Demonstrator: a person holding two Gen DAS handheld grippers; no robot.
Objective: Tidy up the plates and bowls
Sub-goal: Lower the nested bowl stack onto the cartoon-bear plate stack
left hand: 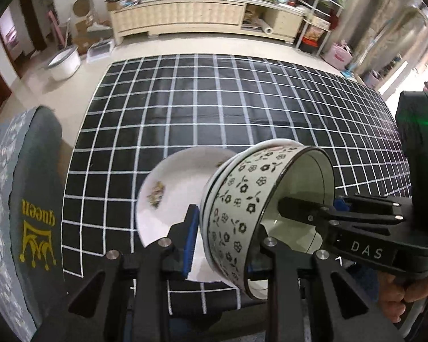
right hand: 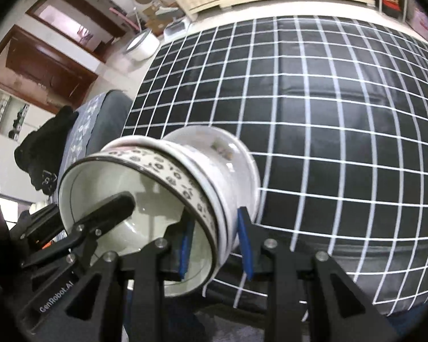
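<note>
Together, two hand-held grippers carry a tilted stack of dishes above a desk (left hand: 242,105) covered in a black cloth with a white grid.

A flower-patterned bowl (left hand: 239,208) sits in the stack tipped on its side, its open mouth turned toward the right gripper. Behind it, nested against its base, is what looks like a second white bowl, and behind that a white plate (left hand: 168,196) with a small floral print.

From the left wrist view, the left gripper (left hand: 222,245) has its jaws clamped across the stack: one blue pad presses the plate's face, the other side lies against the patterned bowl's rim near the mouth.

From the right wrist view, the right gripper (right hand: 214,242) straddles the stack's lower edge, one pad inside the patterned bowl's mouth and one outside behind the dishes. Whether its jaws actually press the stack, I cannot tell.

Holding from both sides probably keeps the loose, nested pieces from sliding apart while the stack is tilted. Nothing else rests on the cloth beyond the jaws.
</note>
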